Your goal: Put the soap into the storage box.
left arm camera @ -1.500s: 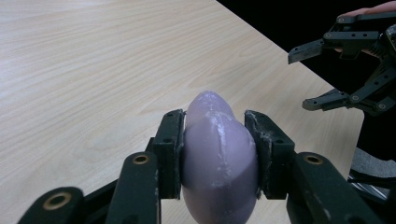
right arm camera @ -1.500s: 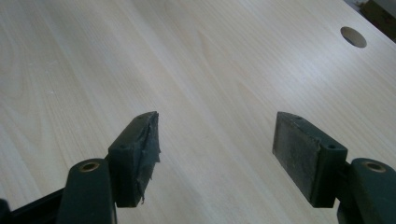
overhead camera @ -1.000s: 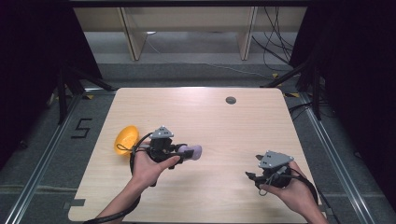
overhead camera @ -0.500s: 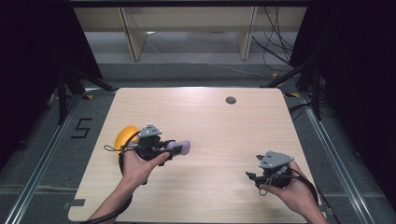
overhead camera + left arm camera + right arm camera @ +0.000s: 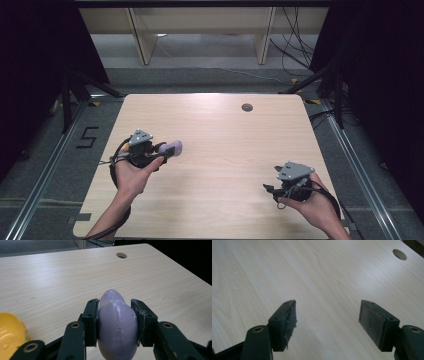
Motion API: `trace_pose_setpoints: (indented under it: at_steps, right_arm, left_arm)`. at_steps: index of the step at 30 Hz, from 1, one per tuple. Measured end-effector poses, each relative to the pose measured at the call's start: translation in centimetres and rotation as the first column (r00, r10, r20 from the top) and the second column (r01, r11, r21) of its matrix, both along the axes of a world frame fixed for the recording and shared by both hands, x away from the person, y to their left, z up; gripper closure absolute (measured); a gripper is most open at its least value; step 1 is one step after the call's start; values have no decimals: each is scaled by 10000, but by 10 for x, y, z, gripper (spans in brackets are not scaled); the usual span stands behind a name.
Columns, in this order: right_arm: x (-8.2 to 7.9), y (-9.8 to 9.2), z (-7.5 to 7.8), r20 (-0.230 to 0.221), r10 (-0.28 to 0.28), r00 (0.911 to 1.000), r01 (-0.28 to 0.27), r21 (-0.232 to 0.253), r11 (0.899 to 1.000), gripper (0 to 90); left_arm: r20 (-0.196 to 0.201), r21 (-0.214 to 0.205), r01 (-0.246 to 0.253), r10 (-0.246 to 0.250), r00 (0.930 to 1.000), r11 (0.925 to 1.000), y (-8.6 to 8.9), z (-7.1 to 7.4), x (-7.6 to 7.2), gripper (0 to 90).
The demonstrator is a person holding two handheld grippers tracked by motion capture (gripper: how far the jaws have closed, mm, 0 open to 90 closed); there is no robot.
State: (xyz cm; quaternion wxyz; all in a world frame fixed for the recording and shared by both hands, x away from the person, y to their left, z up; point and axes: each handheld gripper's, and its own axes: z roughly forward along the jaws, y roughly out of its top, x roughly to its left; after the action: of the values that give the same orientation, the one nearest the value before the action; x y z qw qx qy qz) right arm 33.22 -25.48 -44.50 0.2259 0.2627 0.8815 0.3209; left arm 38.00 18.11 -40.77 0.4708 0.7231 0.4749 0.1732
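Note:
A pale purple egg-shaped piece (image 5: 117, 325) is clamped between the two black jaws of my left gripper (image 5: 117, 312). In the high view this gripper (image 5: 167, 149) is at the table's left side, with the purple piece (image 5: 173, 147) pointing right. A yellow rounded shell (image 5: 10, 335) lies on the table just beside the left gripper, at the lower left of the left gripper view. My right gripper (image 5: 267, 189) rests near the front right of the table, and its jaws (image 5: 328, 317) stand wide apart with only bare wood between them.
The light wooden table (image 5: 225, 135) has a round cable hole (image 5: 247, 107) near its far edge. Dark floor, metal rails and cables surround the table, and shelf legs stand beyond it.
My left gripper has carried the purple piece leftward and now covers the yellow shell in the high view. The right gripper has stayed put.

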Motion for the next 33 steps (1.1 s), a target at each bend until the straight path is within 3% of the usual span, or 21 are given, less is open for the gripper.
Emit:
trace_pose_setpoints:
  at_steps: [5, 12, 14, 26, 30, 33]
  right_arm:
    - [0, 0, 0, -14, -14, 10000, 14, 12, 10000, 307]
    - [0, 0, -1, -18, -39, 10000, 39, 18, 10000, 307]
    - [-1, 0, -1, -178, -181, 9997, 183, 82, 9998, 307]
    - [-1, 0, -1, -214, -214, 9995, 215, 56, 9998, 302]
    - [-1, 0, -1, -226, -210, 9995, 211, 63, 9998, 301]
    - [-1, -1, -1, -200, -166, 9997, 168, 58, 9998, 301]
  left_arm:
    - [34, 12, -454, 454, 9990, 9990, 12, -1, 1, 587]
    - [221, 27, -1275, 1275, 9916, 9918, 31, -1, 5, 587]
    - [272, 65, -1617, 1615, 9865, 9868, 39, -2, 7, 588]
    - [370, 238, -2555, 2545, 9664, 9665, 60, -6, 17, 587]
    - [401, 384, -2966, 2951, 9546, 9542, 68, -11, 23, 587]
    - [384, 379, -3122, 3108, 9497, 9493, 70, -14, 25, 587]
